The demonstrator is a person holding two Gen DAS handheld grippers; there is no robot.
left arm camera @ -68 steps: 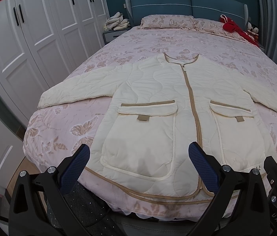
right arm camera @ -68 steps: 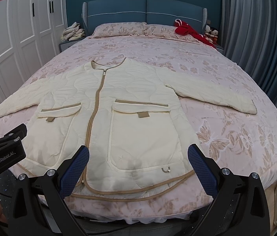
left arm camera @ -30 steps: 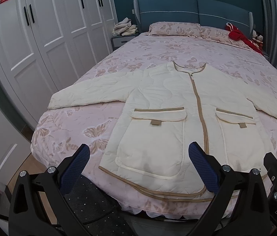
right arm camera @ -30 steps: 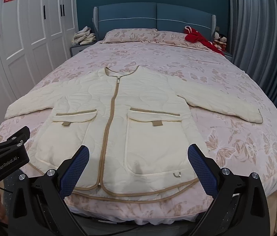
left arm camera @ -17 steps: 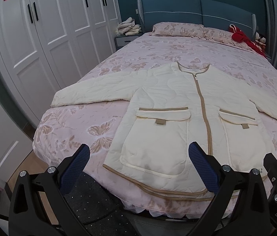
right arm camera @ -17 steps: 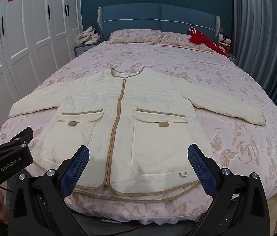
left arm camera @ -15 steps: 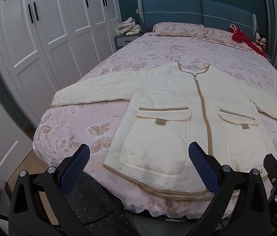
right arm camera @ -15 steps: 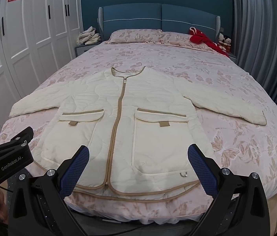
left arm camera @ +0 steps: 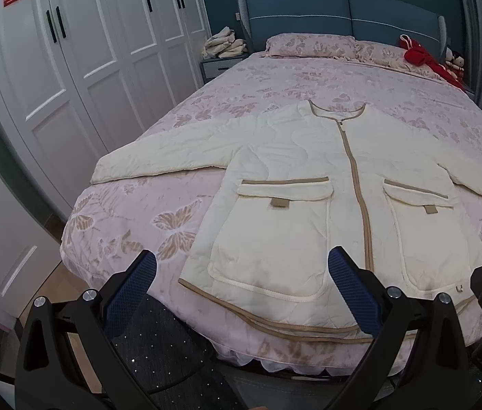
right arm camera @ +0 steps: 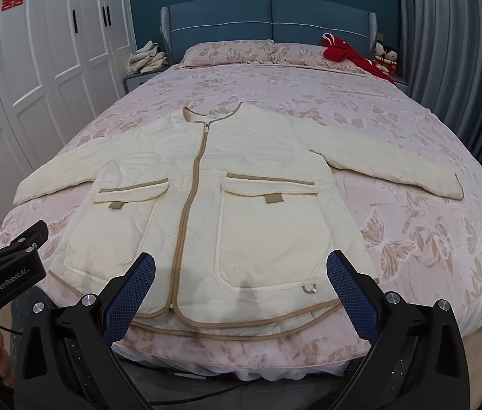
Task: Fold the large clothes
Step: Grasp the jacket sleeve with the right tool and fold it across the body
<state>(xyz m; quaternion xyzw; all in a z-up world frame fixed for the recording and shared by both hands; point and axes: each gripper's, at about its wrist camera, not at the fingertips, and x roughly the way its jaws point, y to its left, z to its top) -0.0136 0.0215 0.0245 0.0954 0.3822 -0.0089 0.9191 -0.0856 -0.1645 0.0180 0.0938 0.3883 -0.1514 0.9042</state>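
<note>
Cream quilted jacket [right arm camera: 241, 184], tan-trimmed, zipped shut, two flap pockets; laid flat, front up, sleeves spread, on the pink floral bed [right arm camera: 411, 130], just ahead of both tools. Left tool [left arm camera: 241, 290]: fingers spread wide, nothing held, short of the hem. Right tool [right arm camera: 241, 290]: likewise spread and empty-handed.

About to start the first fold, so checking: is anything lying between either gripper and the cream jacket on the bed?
Nothing visible does. The jacket lies flat and uncovered, directly ahead of the open left gripper and right gripper.
</note>
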